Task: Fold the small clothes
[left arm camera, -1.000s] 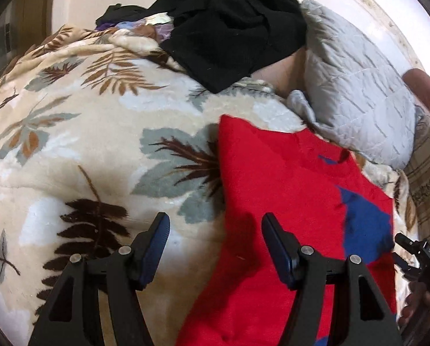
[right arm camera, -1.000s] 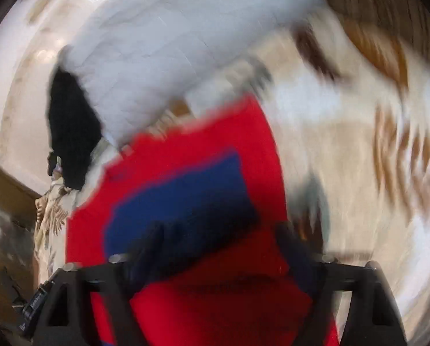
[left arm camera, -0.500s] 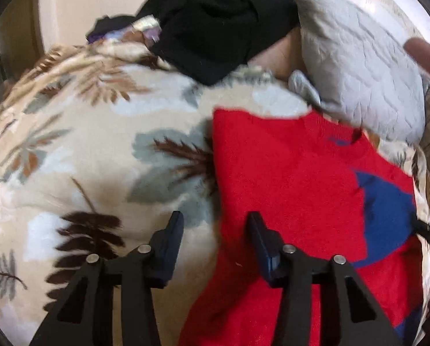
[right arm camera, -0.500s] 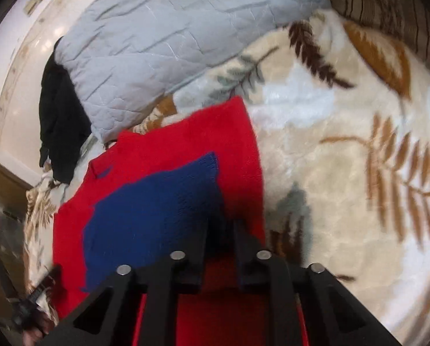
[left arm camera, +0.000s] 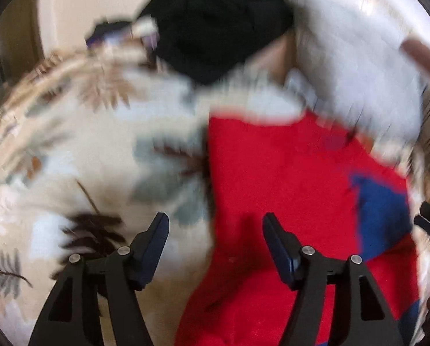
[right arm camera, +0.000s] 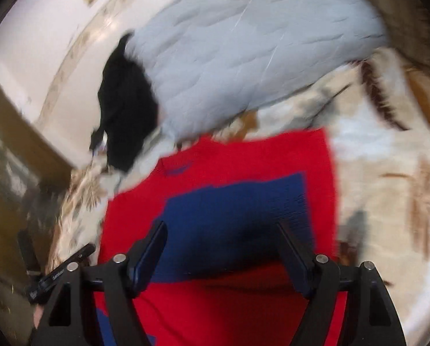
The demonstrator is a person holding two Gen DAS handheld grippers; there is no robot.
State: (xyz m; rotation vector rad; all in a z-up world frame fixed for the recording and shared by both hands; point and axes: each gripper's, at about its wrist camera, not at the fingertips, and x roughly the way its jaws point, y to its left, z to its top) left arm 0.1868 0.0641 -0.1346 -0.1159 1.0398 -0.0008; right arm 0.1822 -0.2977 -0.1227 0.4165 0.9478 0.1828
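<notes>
A red sweater [left arm camera: 278, 184] with a blue patch [left arm camera: 382, 219] lies flat on a leaf-print blanket [left arm camera: 79, 158]. My left gripper [left arm camera: 215, 239] is open and empty, hovering over the sweater's left edge. In the right wrist view the sweater [right arm camera: 244, 155] shows its blue patch [right arm camera: 232, 216] in the middle. My right gripper [right arm camera: 220, 245] is open and empty, just above the blue patch. Both views are blurred by motion.
A grey quilted pillow [left arm camera: 359, 66] lies behind the sweater and shows in the right wrist view [right arm camera: 244, 49]. A pile of black clothing [left arm camera: 215, 20] sits at the back of the bed. The other gripper's tip [left arm camera: 428, 222] shows at the right edge.
Both grippers were closed or nearly closed half a second ago and have opened wide. The right gripper has let go of the sweater and both have pulled back a little.
</notes>
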